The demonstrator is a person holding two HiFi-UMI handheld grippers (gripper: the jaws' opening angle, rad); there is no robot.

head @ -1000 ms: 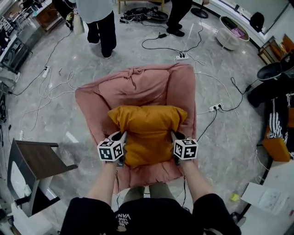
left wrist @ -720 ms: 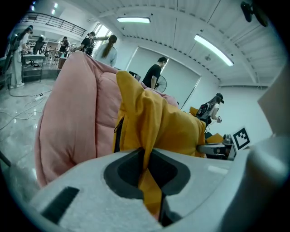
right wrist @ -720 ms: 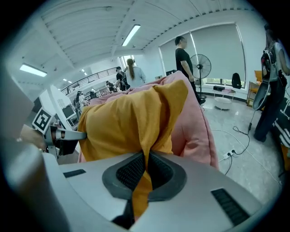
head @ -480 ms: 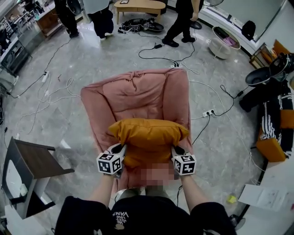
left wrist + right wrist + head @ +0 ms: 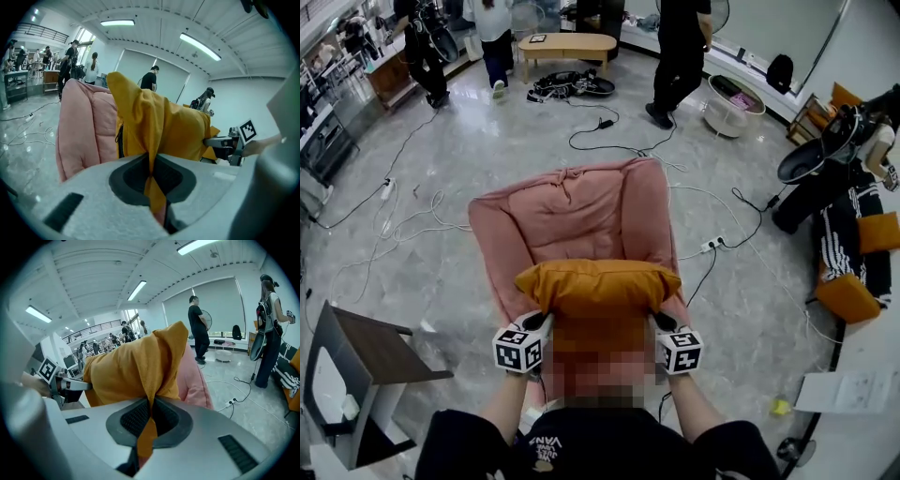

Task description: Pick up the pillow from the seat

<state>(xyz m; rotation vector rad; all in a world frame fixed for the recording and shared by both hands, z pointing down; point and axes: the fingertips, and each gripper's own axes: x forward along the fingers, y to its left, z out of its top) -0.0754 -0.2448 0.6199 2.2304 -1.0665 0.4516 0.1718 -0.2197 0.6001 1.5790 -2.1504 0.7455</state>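
**Evidently a two-ended pinch: the pillow hangs between both grippers, in front of the chair**

Each tool has taken one end of the mustard-yellow pillow (image 5: 598,286), and this seems the reason it sits level and spread wide rather than drooping. The left gripper (image 5: 536,324) bites the pillow's left end and the right gripper (image 5: 660,324) its right end, with the marker cubes turned upward.

In the left gripper view the fingers (image 5: 93,206) are closed almost together on a thin fold of yellow cover, a strip of cloth running down between the dark pads. The right gripper view shows the same thing, its fingers (image 5: 220,437) clamped on a gathered fold at the other end. Only cloth is caught, not the stuffing, so the fingers have very little gap between them.

Behind the pillow stands the pink armchair (image 5: 572,211). The pillow's bulk hangs in front of the backrest, close to the person's body, and appears clear of the seat cushion, though a blurred patch in the head view hides what lies directly beneath it. I would judge the pickup essentially made. A grip on loose cover alone could slip, so matching tension at both ends matters.
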